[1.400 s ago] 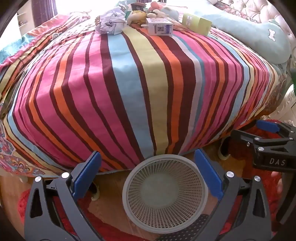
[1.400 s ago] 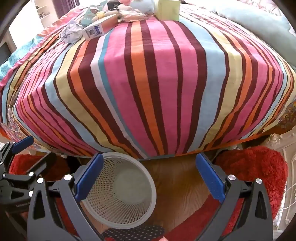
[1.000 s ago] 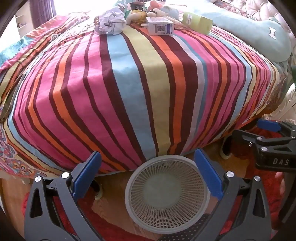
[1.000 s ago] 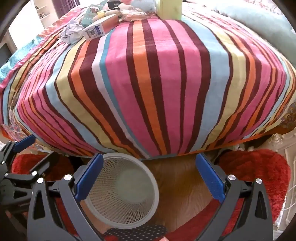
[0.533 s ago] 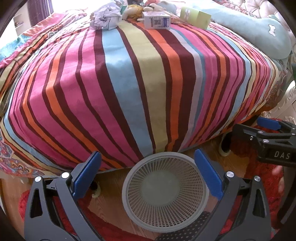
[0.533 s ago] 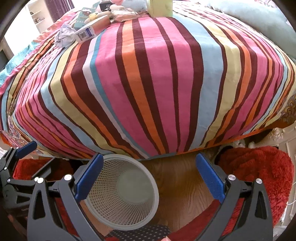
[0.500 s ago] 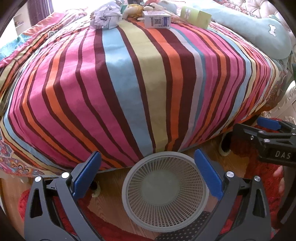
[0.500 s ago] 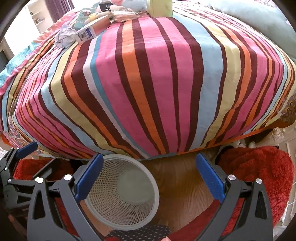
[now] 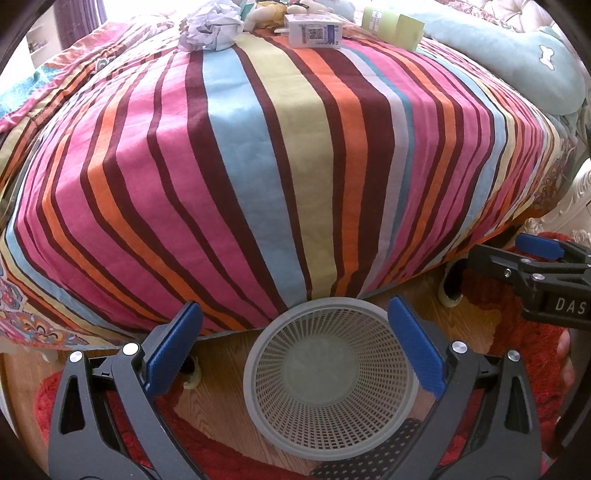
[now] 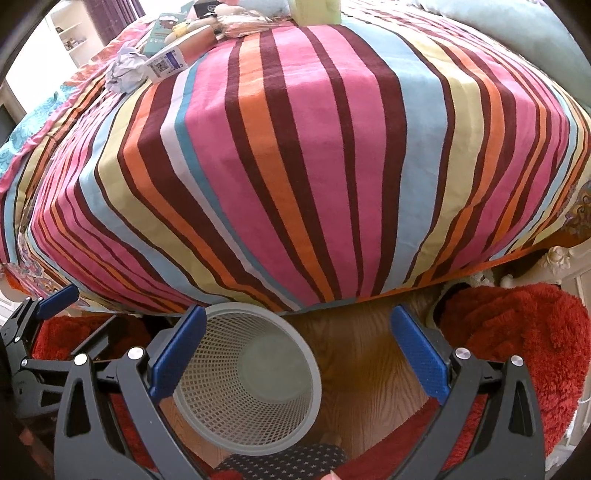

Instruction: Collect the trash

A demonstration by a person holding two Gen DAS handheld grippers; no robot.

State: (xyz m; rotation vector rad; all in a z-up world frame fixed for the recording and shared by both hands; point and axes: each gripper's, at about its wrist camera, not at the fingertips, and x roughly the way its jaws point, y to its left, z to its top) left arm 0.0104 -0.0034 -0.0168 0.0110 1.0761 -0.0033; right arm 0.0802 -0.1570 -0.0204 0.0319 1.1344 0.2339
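Several trash items: lay bunched at the far end of the striped bedspread (image 9: 258,155), well away from the basket.
Crumpled paper: a white wad (image 9: 210,24) sat leftmost in that bunch as the left wrist camera saw it.
White carton: a small box (image 9: 316,33) with a QR code lay just right of the wad.
Green box: a pale green carton (image 9: 391,23) stood right of the white carton, near the teal pillow (image 9: 517,51).
Other items: small packets and a teal packet (image 10: 162,31) lay behind the wad; what they were could not be told.
Mesh wastebasket: a grey plastic basket (image 9: 332,384) stood upright on the wood floor (image 10: 354,362), its rim against the bedspread's hanging edge.
Left gripper: hovered (image 9: 295,345) over the basket, jaws spread wide, holding nothing.
Right gripper: hovered (image 10: 295,345) just right of the basket, jaws spread wide, holding nothing.
Red rug: shaggy pile (image 10: 517,332) lay on the floor to the basket's right.
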